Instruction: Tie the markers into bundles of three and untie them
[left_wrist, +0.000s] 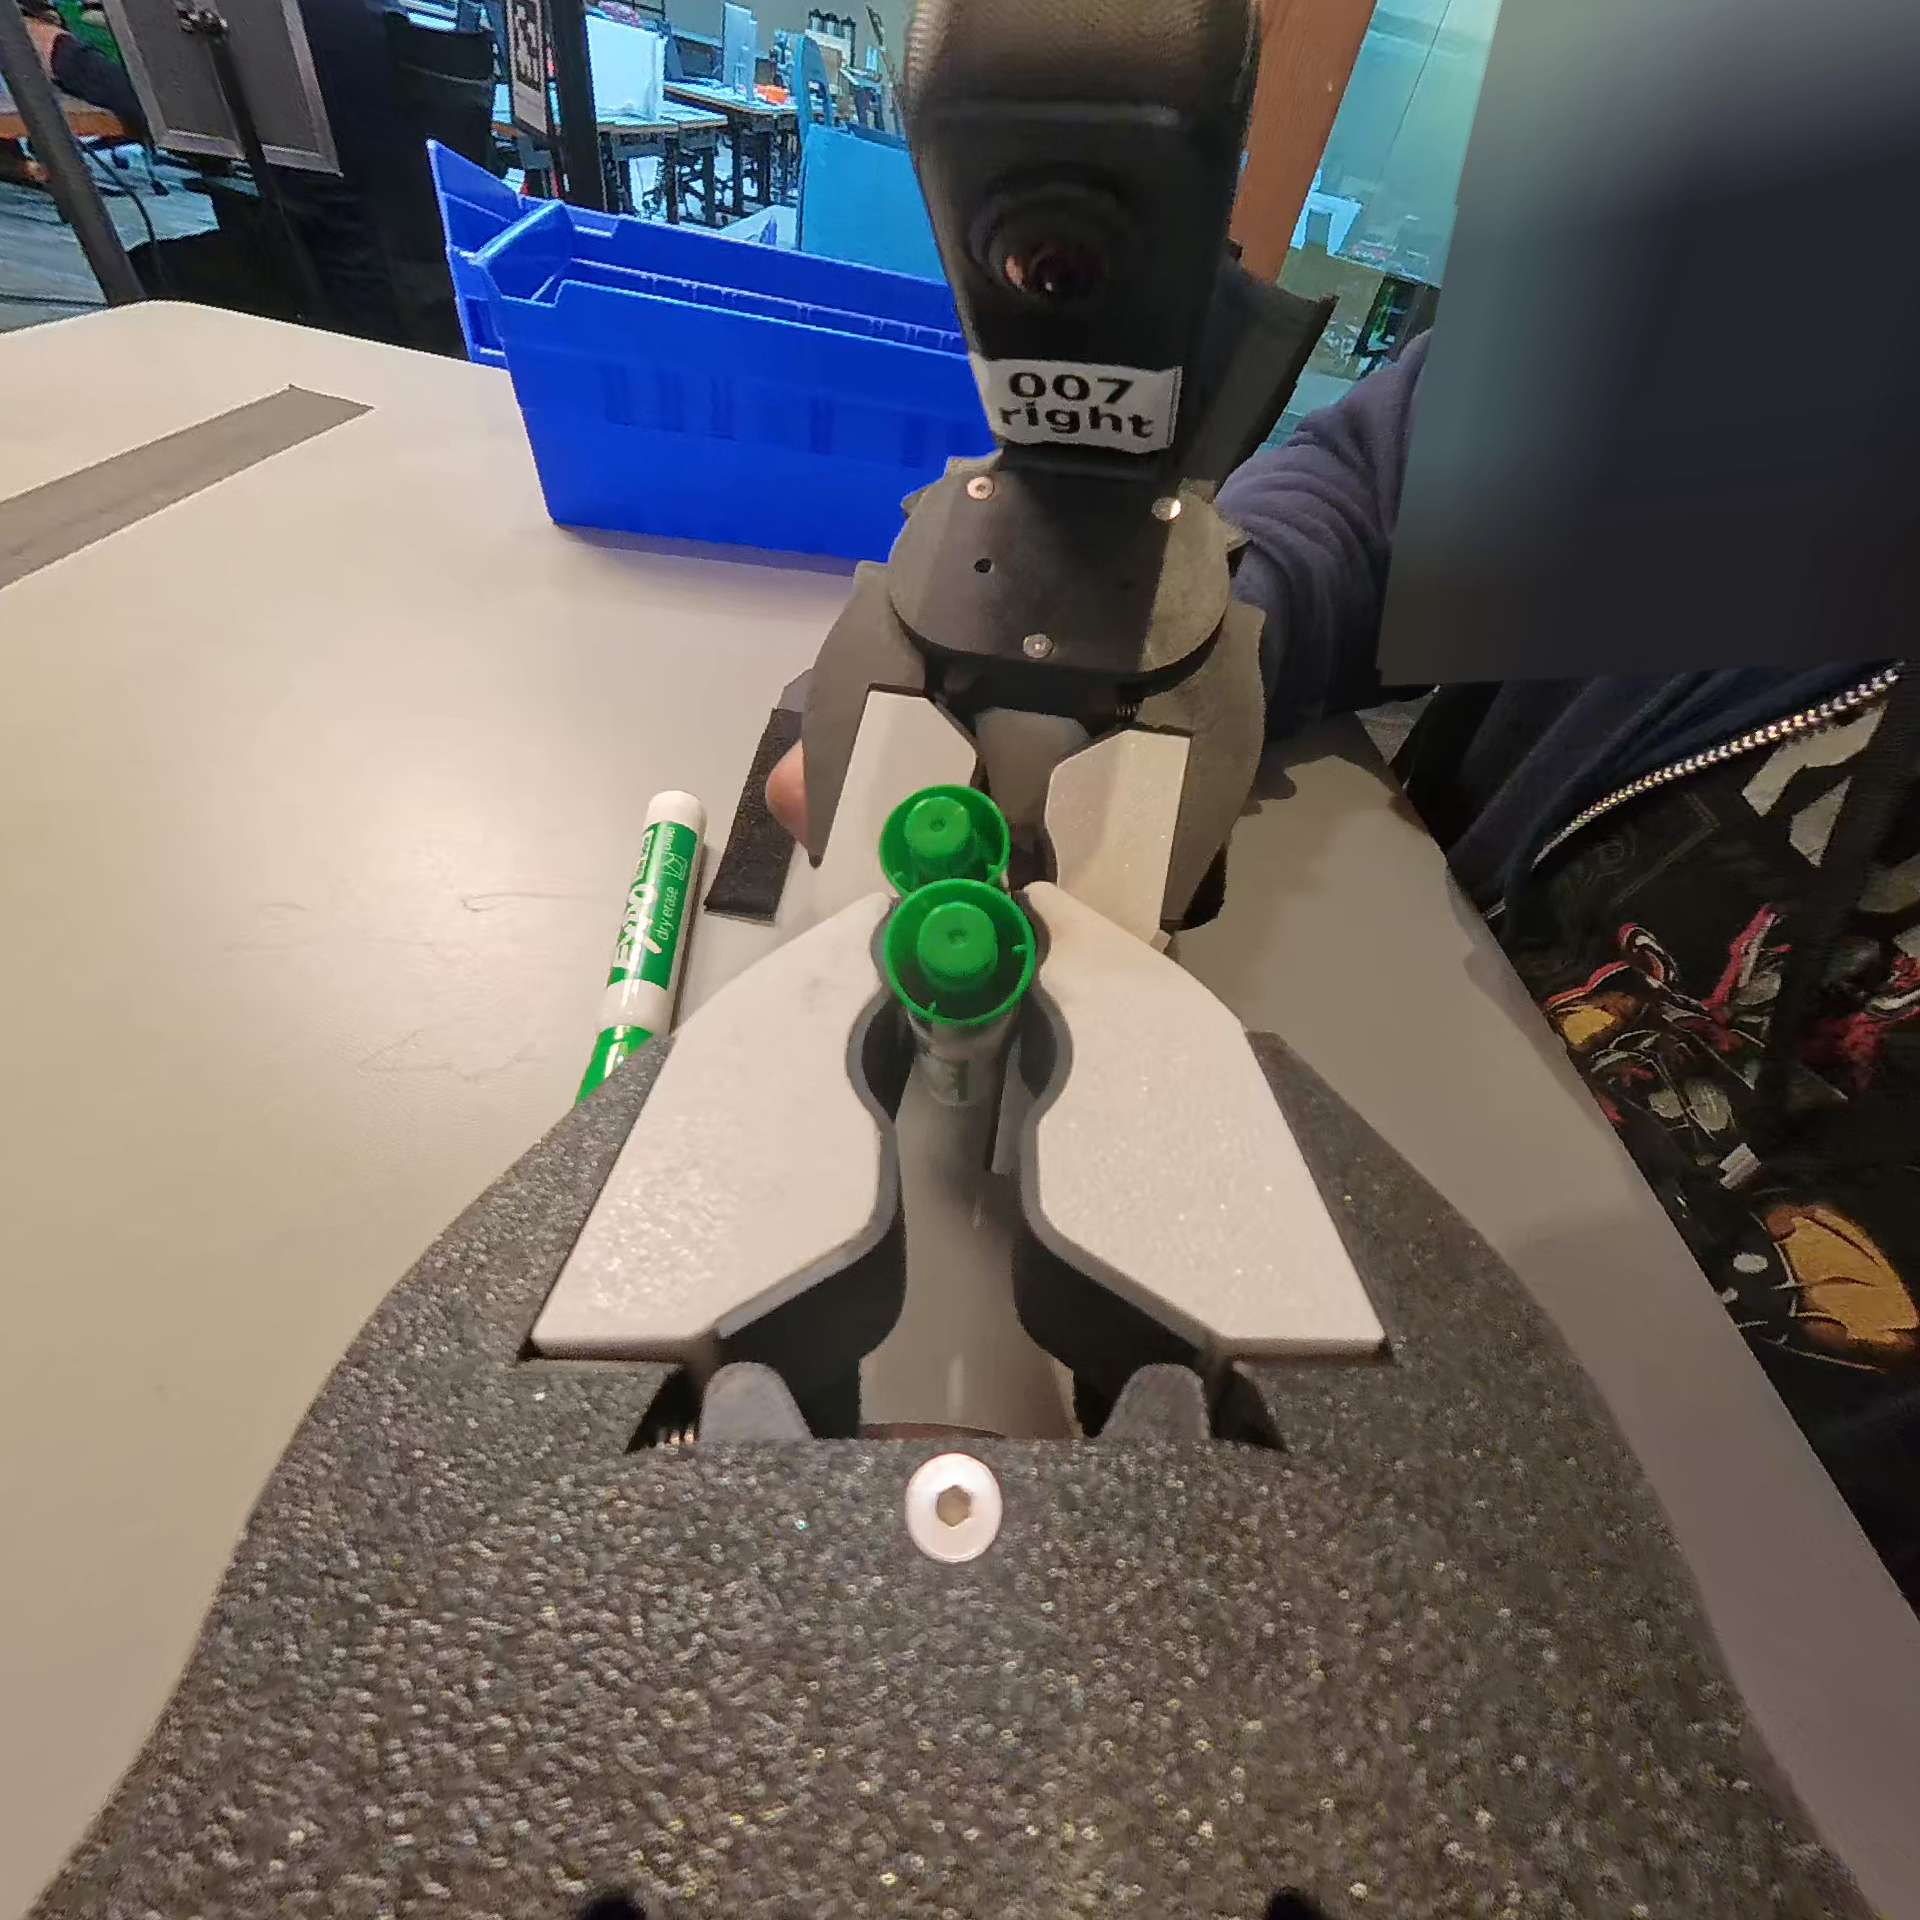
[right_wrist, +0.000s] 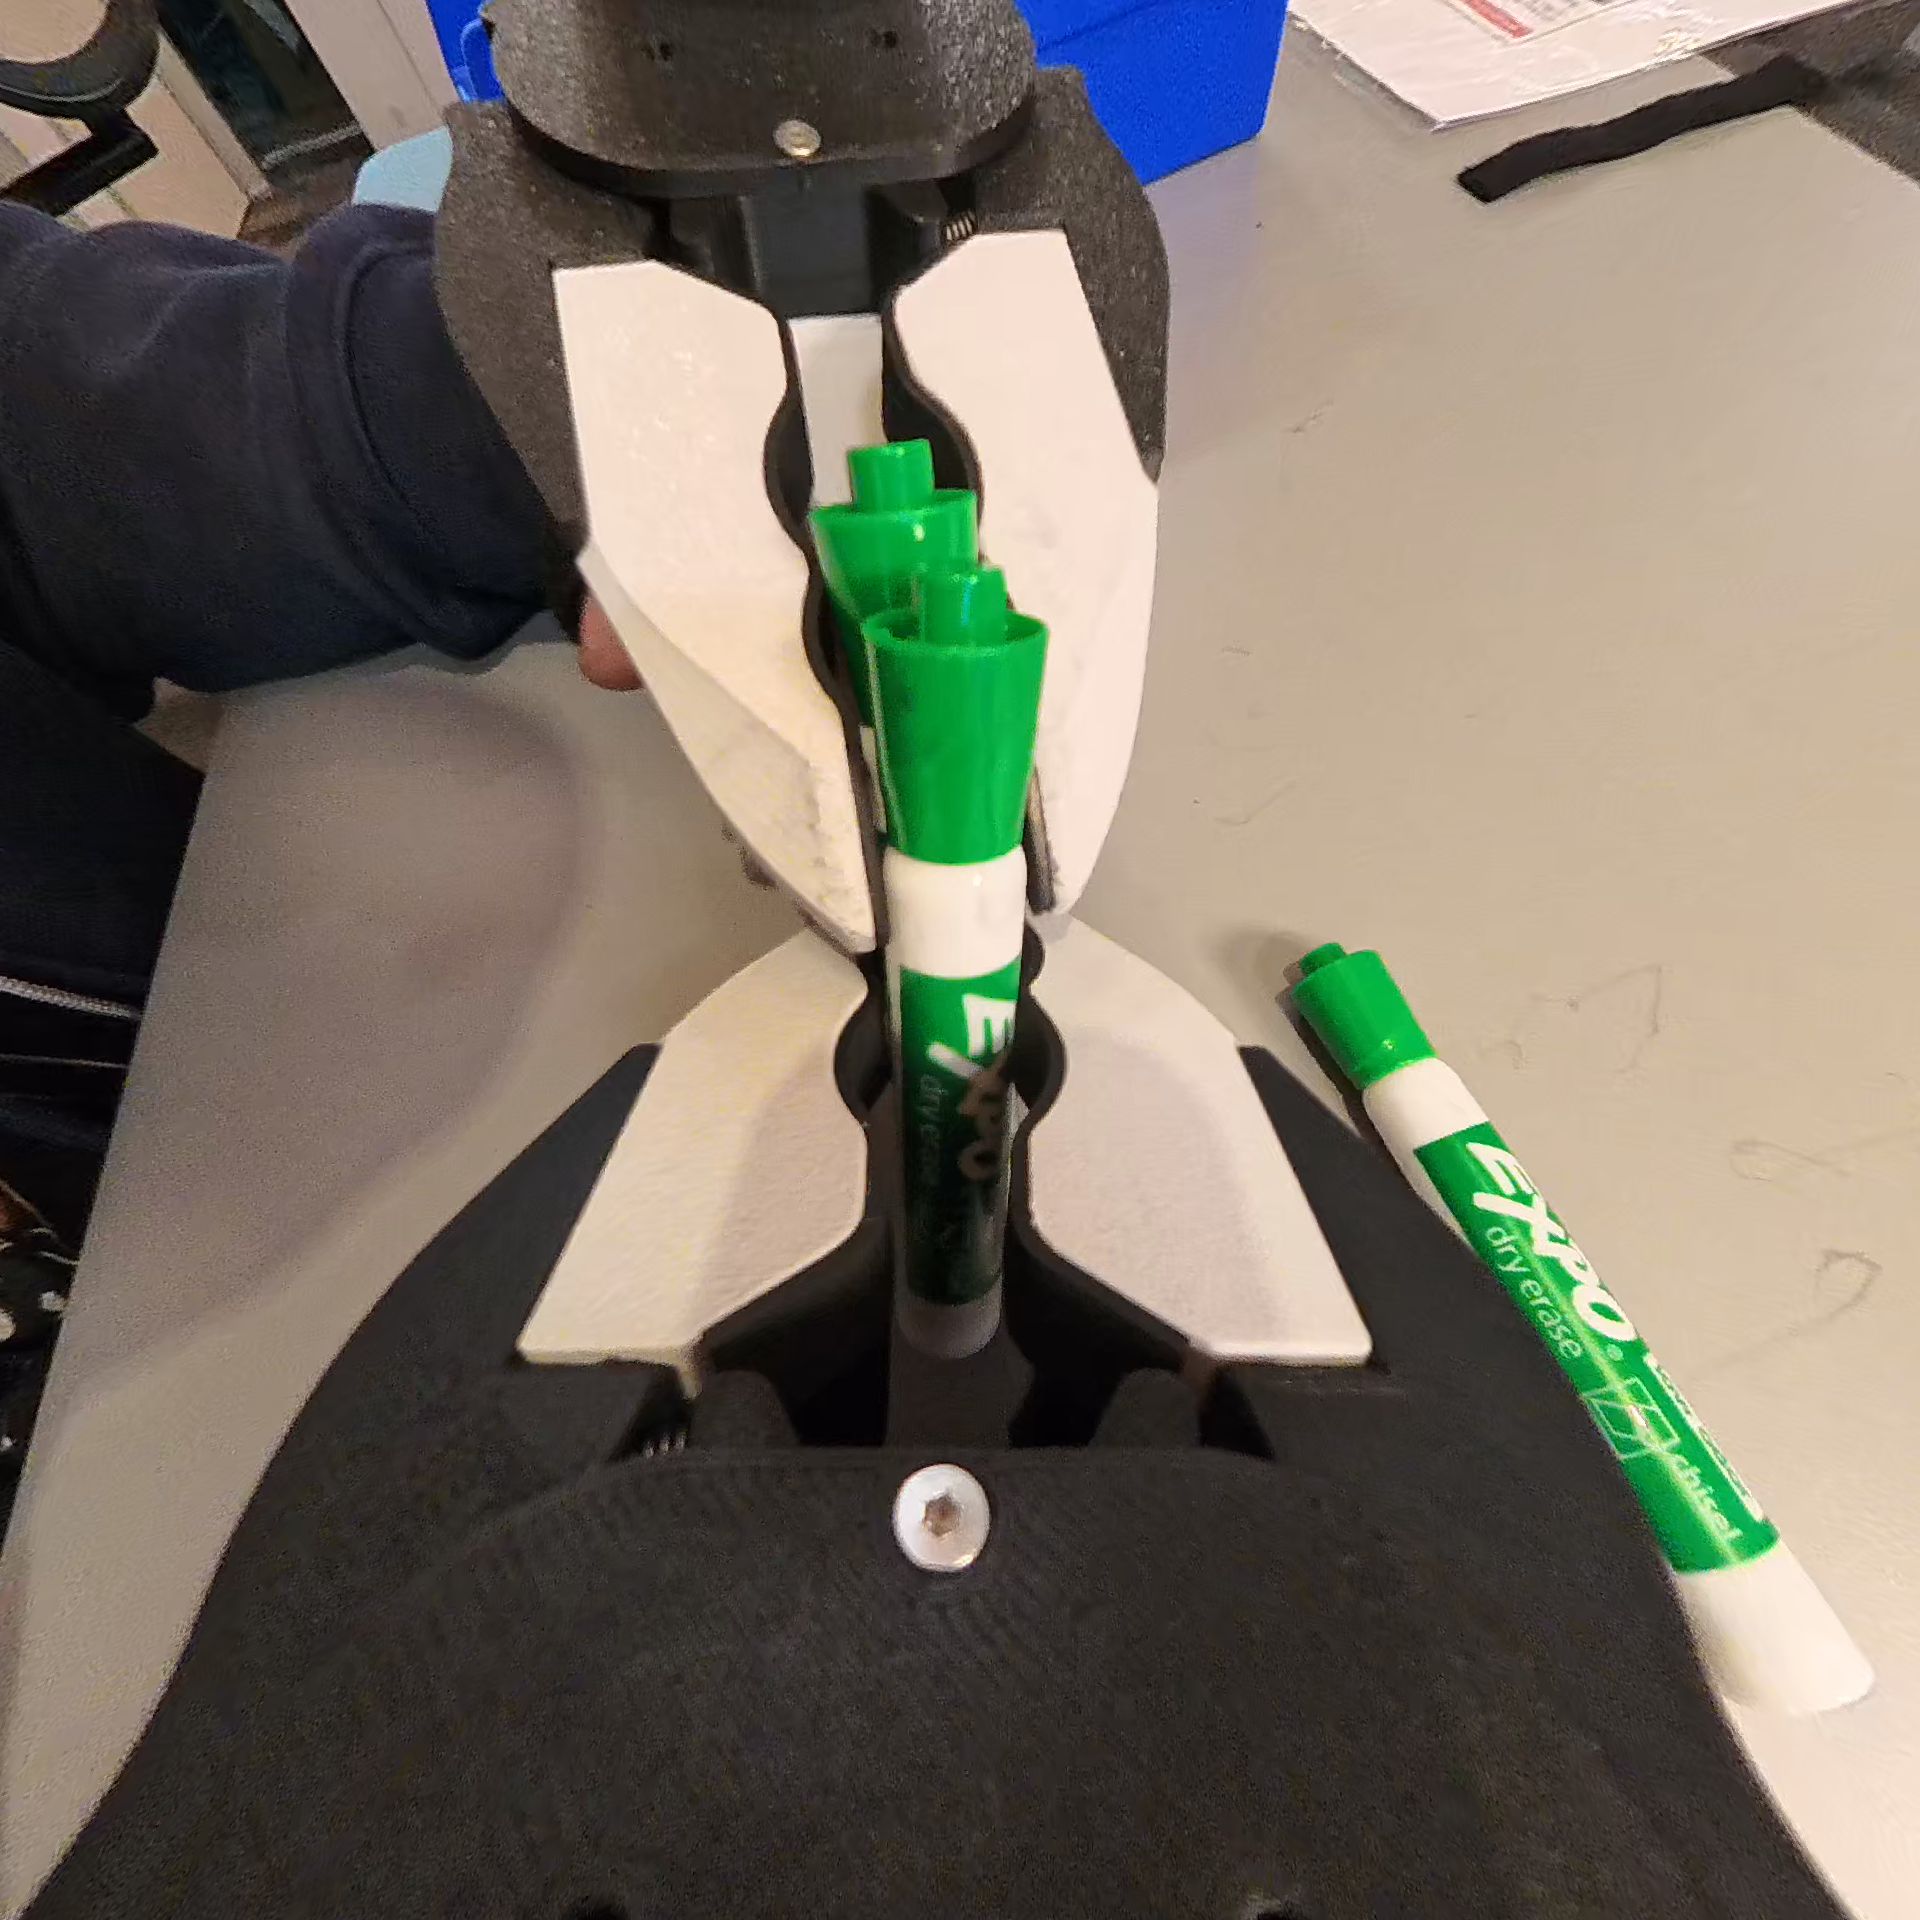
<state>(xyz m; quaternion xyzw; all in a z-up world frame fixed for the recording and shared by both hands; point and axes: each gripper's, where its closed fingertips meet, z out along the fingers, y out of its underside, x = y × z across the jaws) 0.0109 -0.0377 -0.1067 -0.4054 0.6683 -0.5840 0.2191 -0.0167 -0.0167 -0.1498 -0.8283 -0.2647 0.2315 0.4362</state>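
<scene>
Facing each other, the left gripper (left_wrist: 961, 914) and right gripper (right_wrist: 956, 966) each clamp narrow fingers on one upright green marker (right_wrist: 951, 1039), a second (left_wrist: 943, 836) alongside. A third marker (left_wrist: 649, 925) lies on the surface (left_wrist: 312, 831); farther off, a blue bin (left_wrist: 727, 416).

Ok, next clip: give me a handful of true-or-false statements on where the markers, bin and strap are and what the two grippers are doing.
1. Both grippers grip green markers. True: the left gripper and the right gripper close on two upright green markers from opposite sides.
2. All three markers are held. False: one marker lies loose on the table.
3. The loose marker's cap is off. False: its green cap is on.
4. A blue bin stands on the table behind the grippers. True.
5. A strap binds the held markers. False: no strap shows around them; a black strap lies flat on the table.
</scene>
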